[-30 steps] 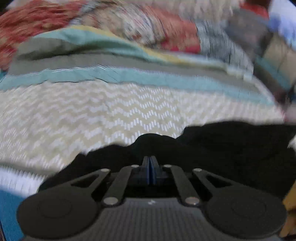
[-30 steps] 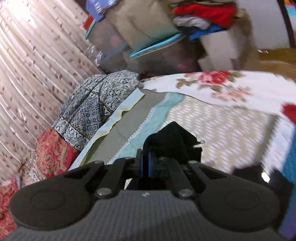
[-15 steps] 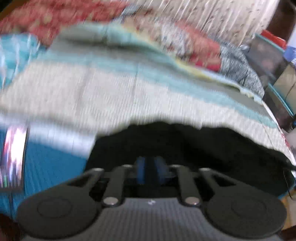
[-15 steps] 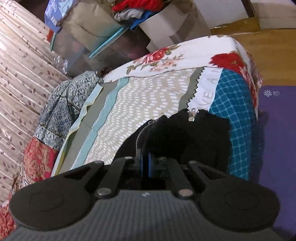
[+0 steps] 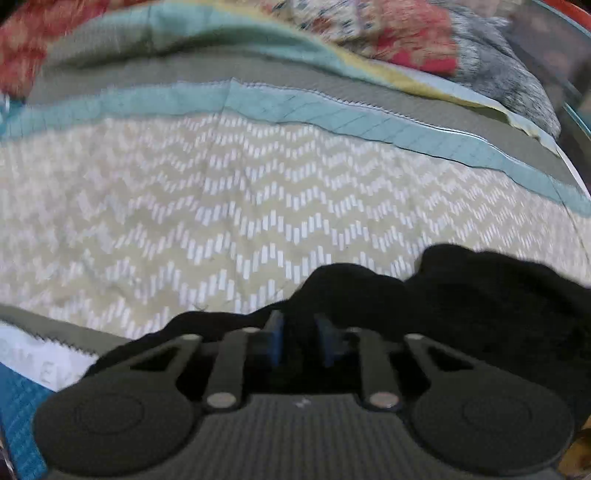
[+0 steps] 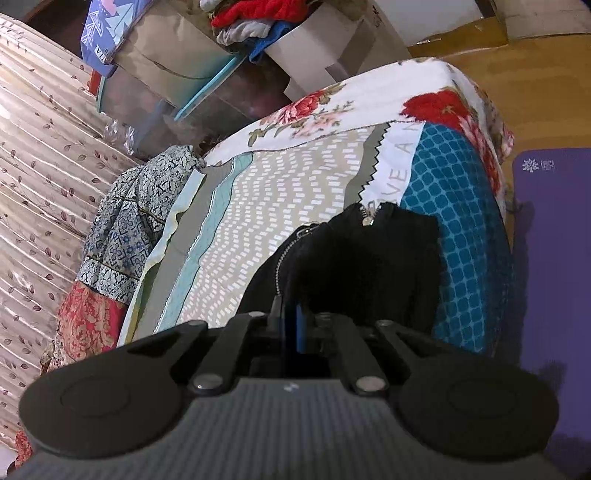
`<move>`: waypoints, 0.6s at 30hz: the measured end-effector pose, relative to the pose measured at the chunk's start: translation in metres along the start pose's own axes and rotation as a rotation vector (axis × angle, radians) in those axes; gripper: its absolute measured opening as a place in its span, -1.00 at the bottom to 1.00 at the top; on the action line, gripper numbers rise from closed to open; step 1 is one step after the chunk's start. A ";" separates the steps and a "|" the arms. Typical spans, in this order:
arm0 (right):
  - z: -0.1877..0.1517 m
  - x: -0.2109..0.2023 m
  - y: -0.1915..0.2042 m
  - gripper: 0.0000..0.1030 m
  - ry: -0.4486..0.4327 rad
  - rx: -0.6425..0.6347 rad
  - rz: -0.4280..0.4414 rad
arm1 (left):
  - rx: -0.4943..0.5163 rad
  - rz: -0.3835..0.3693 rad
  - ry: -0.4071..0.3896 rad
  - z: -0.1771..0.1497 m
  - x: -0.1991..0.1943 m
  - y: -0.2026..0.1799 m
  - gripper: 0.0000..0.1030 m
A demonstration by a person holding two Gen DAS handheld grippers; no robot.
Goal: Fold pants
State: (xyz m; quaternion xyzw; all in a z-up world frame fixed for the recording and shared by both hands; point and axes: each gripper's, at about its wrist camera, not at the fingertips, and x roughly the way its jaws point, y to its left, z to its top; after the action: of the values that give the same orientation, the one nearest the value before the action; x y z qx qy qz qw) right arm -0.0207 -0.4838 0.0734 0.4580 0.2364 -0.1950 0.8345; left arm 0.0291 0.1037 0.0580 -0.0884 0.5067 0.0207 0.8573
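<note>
The black pants lie bunched on the bed's patterned cover, at its near edge. My left gripper sits right over the black cloth with its blue pads a little apart; cloth lies between them. In the right wrist view the pants show a silver zipper. My right gripper is shut on a fold of the pants, pads nearly together.
A heap of patterned clothes lies at the bed's far side by a curtain. Boxes and stacked clothes stand beyond the bed. A purple mat lies on the floor beside it.
The left gripper's pads have parted from shut to slightly open and it has moved over the bed. The right gripper stays shut on the pants and has lowered them onto the bed.
</note>
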 end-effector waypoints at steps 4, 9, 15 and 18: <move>0.001 0.001 0.001 -0.85 -0.001 0.000 0.011 | 0.050 -0.008 -0.078 -0.026 -0.039 0.003 -0.82; -0.005 0.002 -0.001 -0.85 0.011 0.004 0.010 | 0.031 -0.113 -0.257 -0.079 -0.099 0.010 -0.81; -0.011 0.005 -0.012 -0.85 0.027 0.058 0.002 | 0.028 -0.115 0.014 -0.154 -0.057 0.003 -0.78; -0.013 0.004 -0.011 -0.85 0.035 0.064 0.004 | 0.104 -0.068 -0.029 -0.157 -0.064 -0.010 -0.73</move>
State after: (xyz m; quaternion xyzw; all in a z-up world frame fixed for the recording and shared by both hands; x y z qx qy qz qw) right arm -0.0263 -0.4791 0.0574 0.4883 0.2437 -0.1928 0.8155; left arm -0.1364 0.0706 0.0410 -0.0607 0.4912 -0.0334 0.8683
